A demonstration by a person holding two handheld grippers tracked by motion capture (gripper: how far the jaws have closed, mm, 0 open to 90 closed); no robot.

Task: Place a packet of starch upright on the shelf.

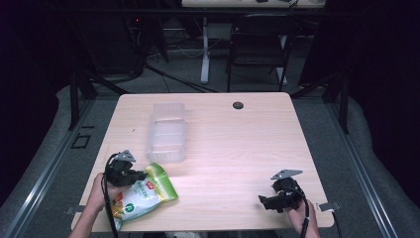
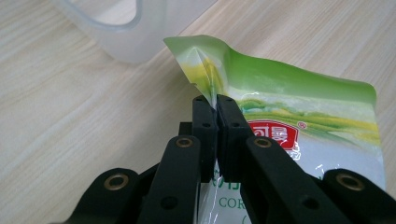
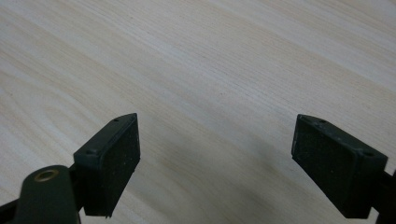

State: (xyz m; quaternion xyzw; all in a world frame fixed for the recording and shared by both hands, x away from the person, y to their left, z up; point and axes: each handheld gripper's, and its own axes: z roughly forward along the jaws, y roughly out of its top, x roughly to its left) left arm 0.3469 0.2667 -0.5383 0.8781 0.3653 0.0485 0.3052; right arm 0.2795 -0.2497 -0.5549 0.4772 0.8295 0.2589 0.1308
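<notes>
The left gripper (image 2: 216,105) has its jaws pinched tight on the top edge of the green snack bag (image 2: 299,107), which lies on the table (image 1: 233,148) with the clear plastic bin (image 1: 167,131) just ahead of the jaw tips. The right gripper (image 3: 217,158) sits well apart with jaws wide and nothing between them. To my eye the bag is bound for that bin, so I'd lift it clear of the near rim before carrying it forward, since a grip on thin film could slip.

Both grippers, the left gripper (image 1: 134,176) and the right gripper (image 1: 265,201), are showing black linkages with brass-coloured rivets. Grey three-cornered plates are topping them, and black cables are trailing toward the frame's bottom edge.
</notes>
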